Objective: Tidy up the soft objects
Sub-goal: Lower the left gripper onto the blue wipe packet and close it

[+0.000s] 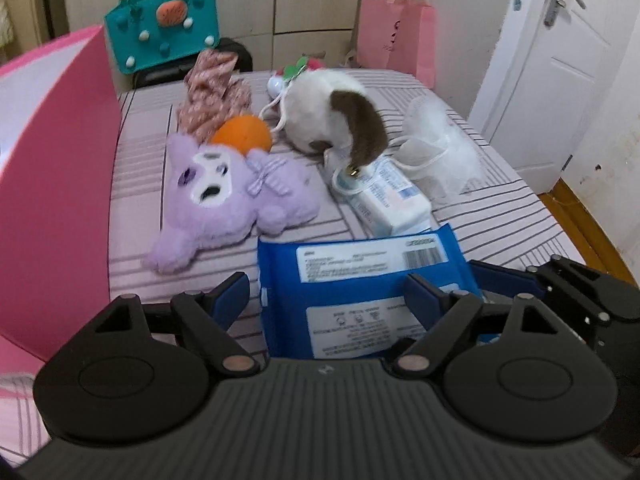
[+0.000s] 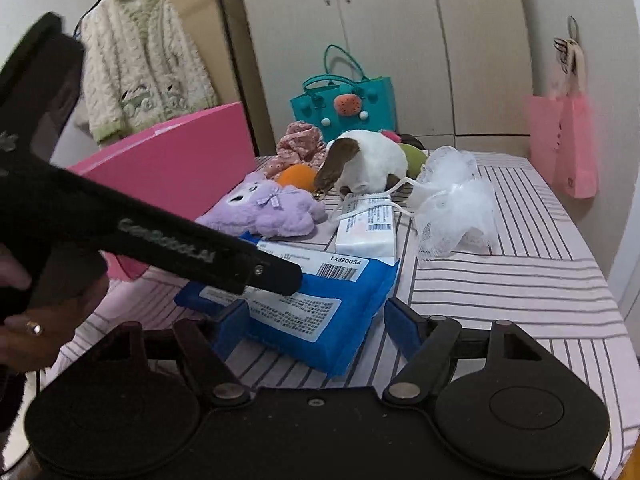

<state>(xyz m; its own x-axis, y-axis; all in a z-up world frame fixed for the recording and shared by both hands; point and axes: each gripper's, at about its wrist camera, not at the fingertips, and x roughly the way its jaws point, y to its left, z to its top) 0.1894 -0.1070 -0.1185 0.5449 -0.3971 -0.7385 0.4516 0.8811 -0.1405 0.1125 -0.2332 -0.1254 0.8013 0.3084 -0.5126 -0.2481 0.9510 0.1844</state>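
Note:
A blue soft pack (image 1: 360, 288) with white labels lies on the striped bed, also in the right wrist view (image 2: 320, 312). My left gripper (image 1: 326, 300) is open, its fingers on either side of the pack's near end. My right gripper (image 2: 314, 320) is open around the pack's near corner. Behind lie a purple plush (image 1: 228, 196), an orange ball (image 1: 244, 134), a white and brown plush (image 1: 332, 116), a white tissue pack (image 1: 384, 196), white mesh (image 1: 444, 148) and pink floral cloth (image 1: 212, 96).
A pink box (image 1: 60, 184) stands at the left edge of the bed. A teal bag (image 1: 164, 36) and a pink paper bag (image 1: 396, 36) stand behind the bed. A white door (image 1: 560, 60) is at right. The left gripper's body (image 2: 120, 228) crosses the right wrist view.

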